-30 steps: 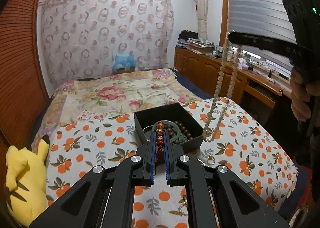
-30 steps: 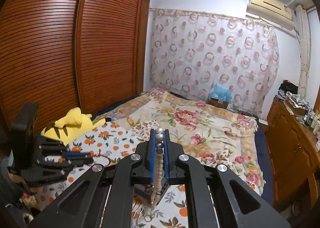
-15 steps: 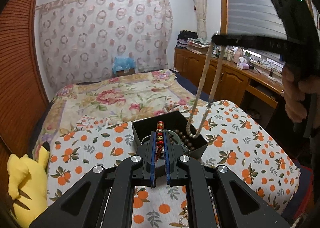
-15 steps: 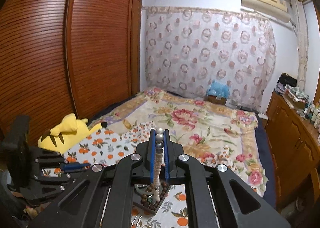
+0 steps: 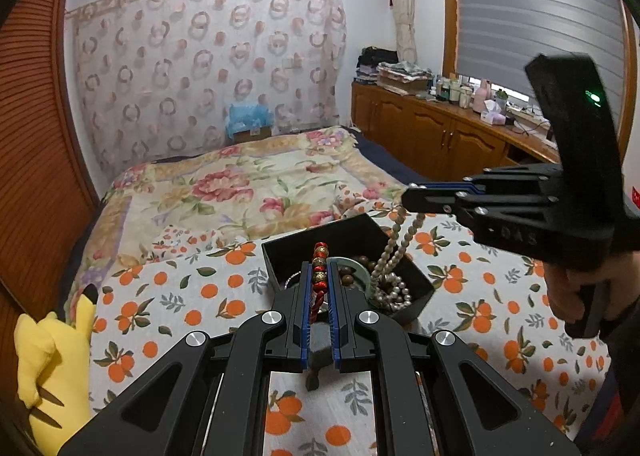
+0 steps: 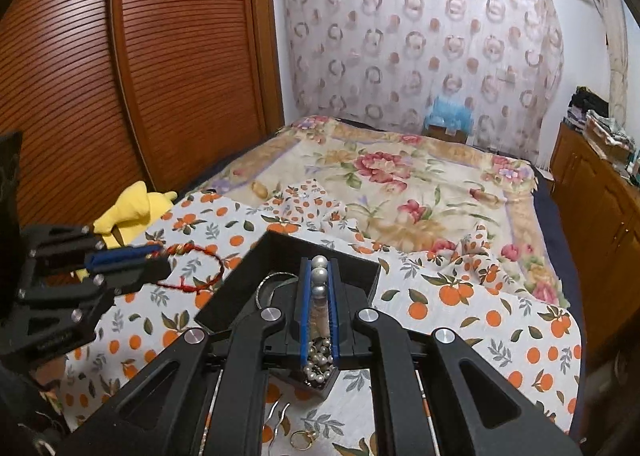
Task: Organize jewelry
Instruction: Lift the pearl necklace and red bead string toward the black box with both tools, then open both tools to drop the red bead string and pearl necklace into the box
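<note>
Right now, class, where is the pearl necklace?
In the left wrist view, the pearl necklace hangs from the right hand-held gripper, its lower end piled inside the black box on the orange-print cloth.

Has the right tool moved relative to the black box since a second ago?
Yes. The right tool has come down toward the black box, and the pearl necklace now piles inside it.

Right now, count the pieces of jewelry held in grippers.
2. The red bracelet is clamped in the left gripper; the pearl necklace hangs from the right gripper into the black box. Other pieces lie in the box, partly hidden.
</note>
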A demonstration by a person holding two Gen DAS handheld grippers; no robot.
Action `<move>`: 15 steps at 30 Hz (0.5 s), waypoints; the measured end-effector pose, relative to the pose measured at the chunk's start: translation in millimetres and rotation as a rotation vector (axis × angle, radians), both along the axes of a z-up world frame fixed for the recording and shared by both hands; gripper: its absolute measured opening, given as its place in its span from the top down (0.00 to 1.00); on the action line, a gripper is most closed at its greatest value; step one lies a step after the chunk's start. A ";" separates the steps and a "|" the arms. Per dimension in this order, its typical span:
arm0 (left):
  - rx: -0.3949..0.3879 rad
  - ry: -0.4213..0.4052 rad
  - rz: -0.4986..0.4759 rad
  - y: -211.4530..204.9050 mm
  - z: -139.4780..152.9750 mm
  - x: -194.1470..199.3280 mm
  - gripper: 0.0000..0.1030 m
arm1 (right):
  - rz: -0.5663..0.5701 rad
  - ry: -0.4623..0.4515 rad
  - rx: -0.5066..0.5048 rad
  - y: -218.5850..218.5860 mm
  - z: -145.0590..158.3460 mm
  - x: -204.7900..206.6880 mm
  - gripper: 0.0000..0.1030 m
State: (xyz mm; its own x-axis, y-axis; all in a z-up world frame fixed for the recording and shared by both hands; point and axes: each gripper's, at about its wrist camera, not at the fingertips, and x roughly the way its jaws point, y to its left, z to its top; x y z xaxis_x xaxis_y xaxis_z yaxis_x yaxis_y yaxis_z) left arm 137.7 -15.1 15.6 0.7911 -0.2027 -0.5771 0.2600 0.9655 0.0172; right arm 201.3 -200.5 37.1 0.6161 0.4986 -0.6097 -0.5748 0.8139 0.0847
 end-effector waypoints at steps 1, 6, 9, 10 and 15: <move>0.002 0.002 0.001 -0.5 -1.1 3.1 0.94 | 0.002 0.007 0.010 -0.5 -3.0 0.1 0.91; -0.006 0.022 0.015 0.4 -6.3 20.2 0.94 | 0.002 0.010 0.009 -8.7 -9.5 0.8 0.90; 0.004 0.036 0.018 -3.5 -11.3 29.1 0.94 | -0.001 0.015 0.023 -16.7 -7.8 1.4 0.88; 0.006 0.039 0.018 -4.1 -12.6 31.6 0.94 | -0.002 0.015 0.027 -19.3 -7.5 1.9 0.87; 0.011 0.064 0.015 -11.8 -24.0 44.4 0.94 | -0.010 0.013 0.037 -28.7 -9.1 -1.3 0.87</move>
